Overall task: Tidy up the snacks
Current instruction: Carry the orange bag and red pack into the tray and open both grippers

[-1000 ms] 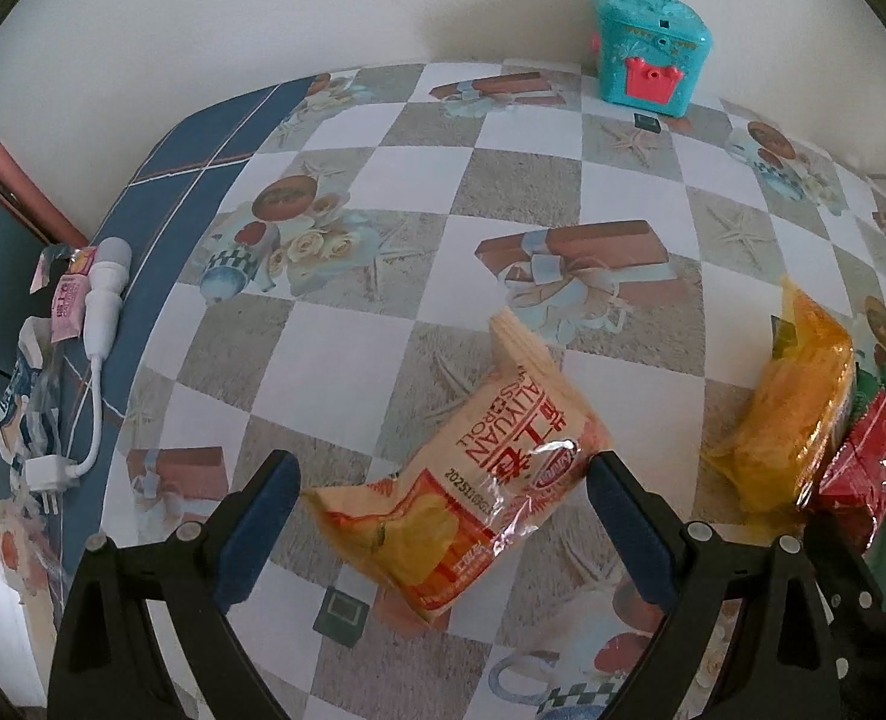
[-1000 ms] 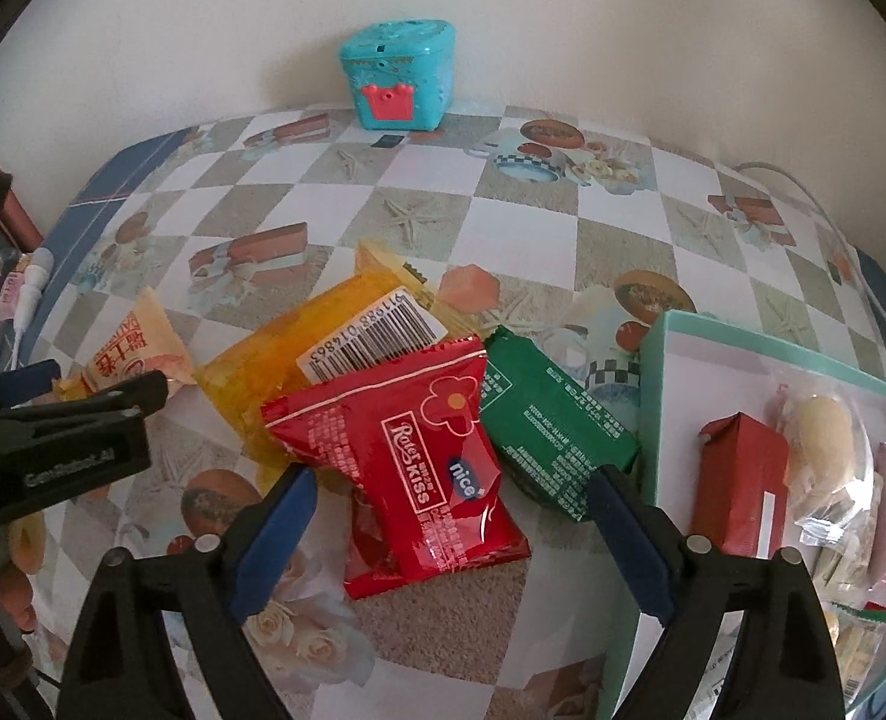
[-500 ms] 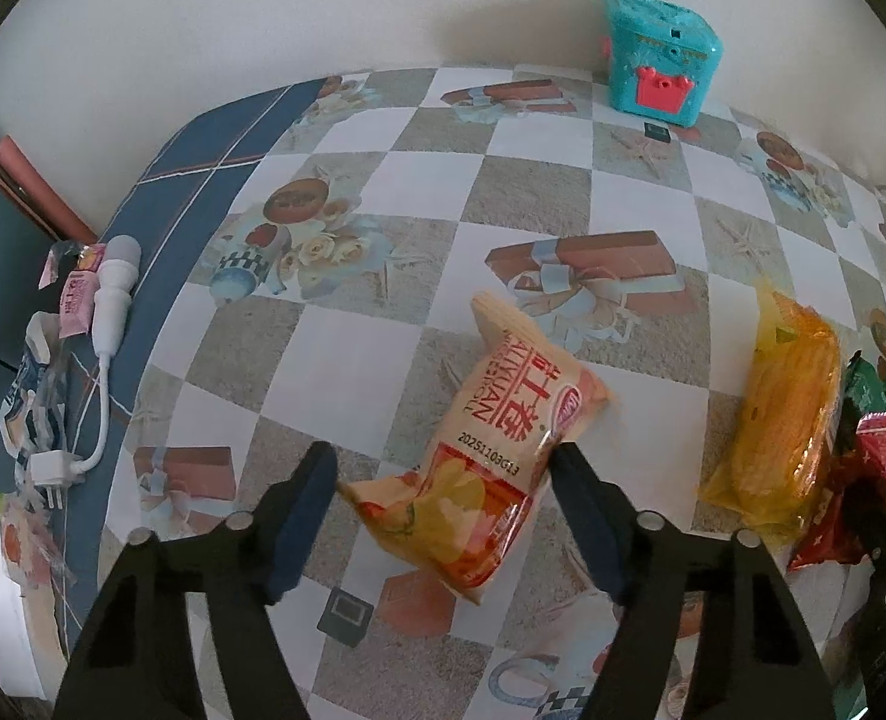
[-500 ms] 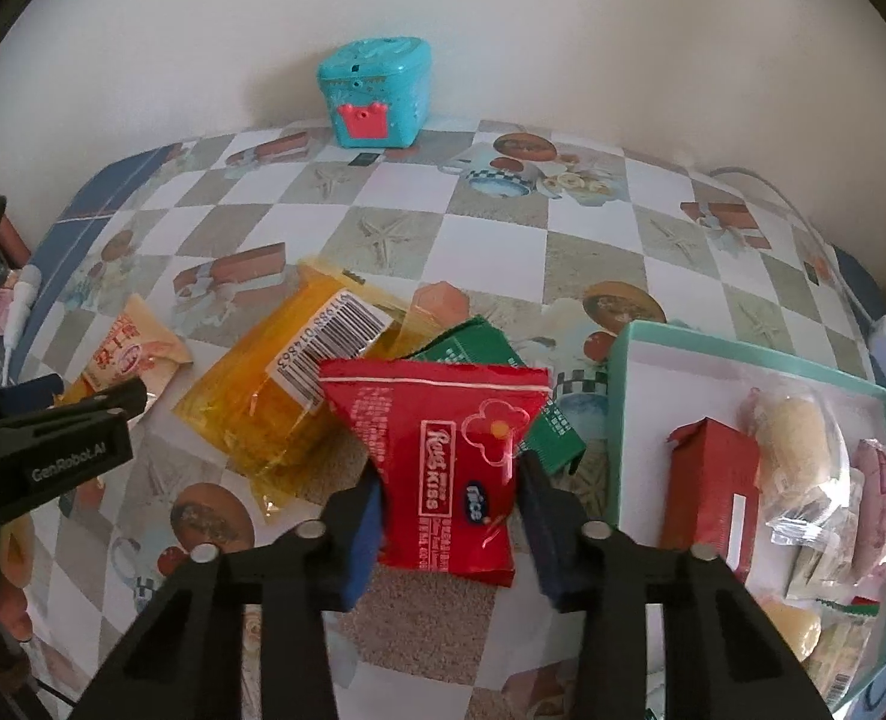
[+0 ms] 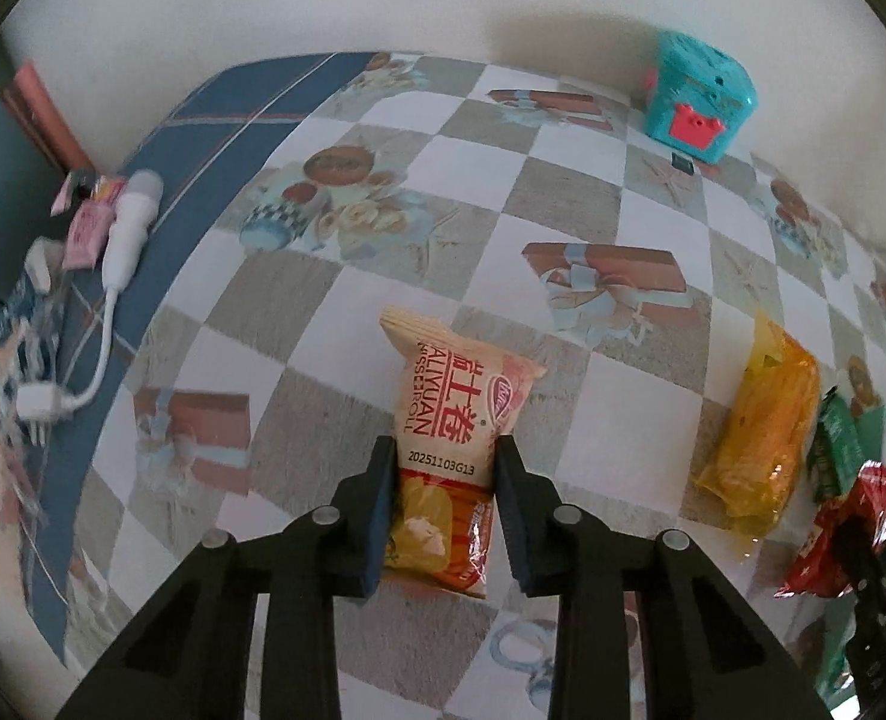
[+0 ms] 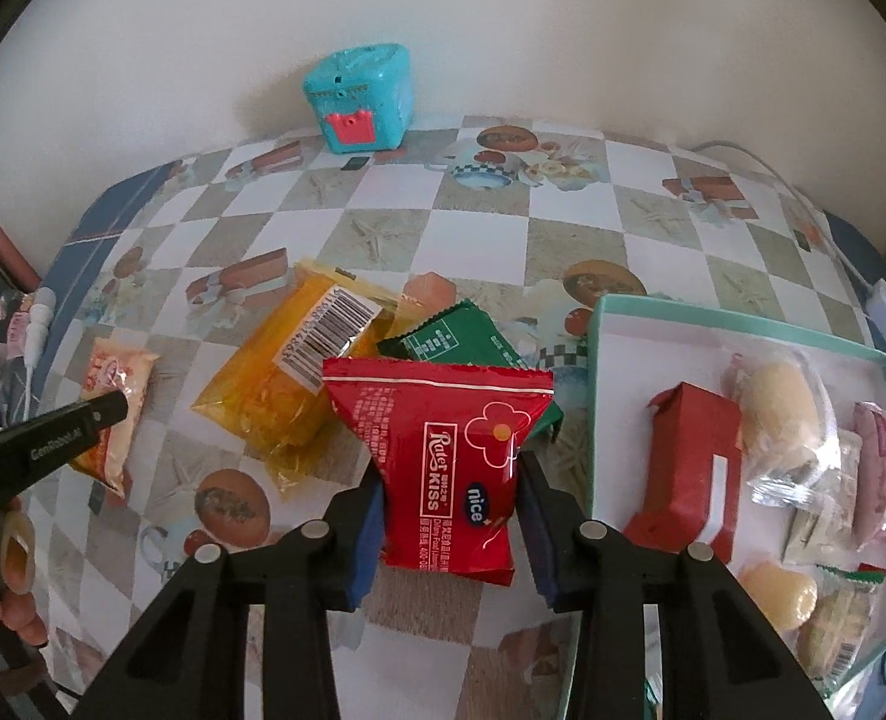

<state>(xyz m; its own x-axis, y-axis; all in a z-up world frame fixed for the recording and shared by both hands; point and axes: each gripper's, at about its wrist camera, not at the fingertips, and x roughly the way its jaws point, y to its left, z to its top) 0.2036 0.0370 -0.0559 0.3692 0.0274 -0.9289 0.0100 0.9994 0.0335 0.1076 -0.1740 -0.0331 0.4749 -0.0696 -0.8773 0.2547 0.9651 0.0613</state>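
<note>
The peach snack bag (image 5: 454, 420) sits in the low middle of the left wrist view, pinched between the two blue pads of the left gripper (image 5: 443, 462). The jaws have just been closing, and now the pads press on both sides of the bag. Its top end points up toward the middle of the frame.

The red snack bag (image 6: 443, 456) sits in the low middle of the right wrist view. The right gripper (image 6: 448, 483) squeezes it at its narrow middle, one pad on each side. Those jaws have also just been closing onto the bag.

Just behind the red bag lies a green packet (image 6: 460, 339), partly under it. To the left of that lies a yellow bag (image 6: 299, 378) with a barcode on top.

At the right side of the right wrist view is a box (image 6: 592, 396) with a green rim. Inside it are a red carton (image 6: 688, 462) and other wrapped snacks.

Everything rests on a checkered tablecloth (image 6: 568, 240). A teal toy chest (image 6: 362, 99) stands at the far edge by the wall. A white cable (image 5: 113, 276) lies at the left edge of the left wrist view.
</note>
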